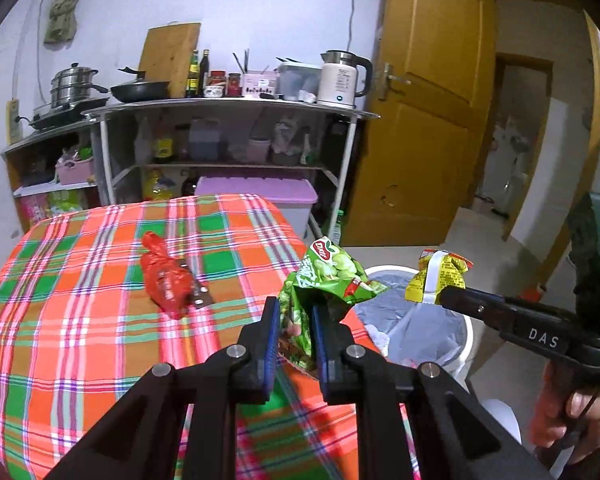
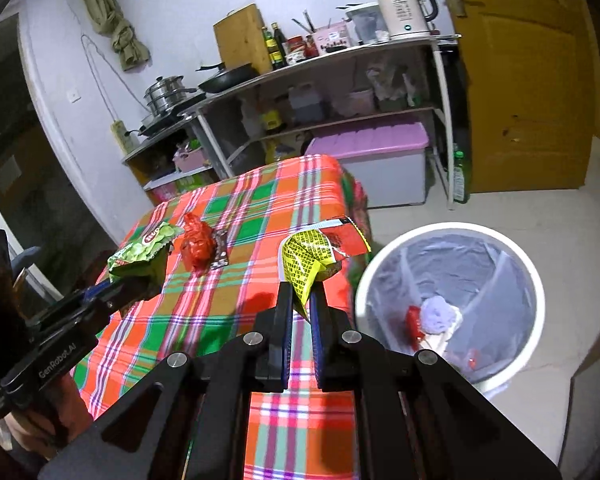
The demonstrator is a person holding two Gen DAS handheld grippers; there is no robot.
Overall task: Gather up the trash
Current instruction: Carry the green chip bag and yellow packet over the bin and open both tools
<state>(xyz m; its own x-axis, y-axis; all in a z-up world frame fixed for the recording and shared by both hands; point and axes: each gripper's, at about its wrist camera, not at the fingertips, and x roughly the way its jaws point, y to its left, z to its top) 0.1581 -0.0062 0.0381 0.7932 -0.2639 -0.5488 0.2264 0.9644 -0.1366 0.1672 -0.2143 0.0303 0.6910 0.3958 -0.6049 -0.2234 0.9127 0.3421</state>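
- Left tool (image 1: 295, 312) is clamped on a green snack bag (image 1: 328, 276), lifted off the surface near its right edge; right tool (image 2: 301, 308) pinches a yellow-and-red wrapper (image 2: 318, 256), lifted just beside the bin's rim.
- Surface (image 1: 80, 320) wears an orange, green and pink plaid cloth.
- White trash bin (image 2: 536, 280), lined with a clear bag, stands on the floor just beside the surface, with red and white scraps (image 2: 428, 320) inside.
- Crumpled red wrapper (image 1: 166, 280) lies on the cloth, apart from both tools, touching a small dark packet (image 1: 200, 294) just beside it.
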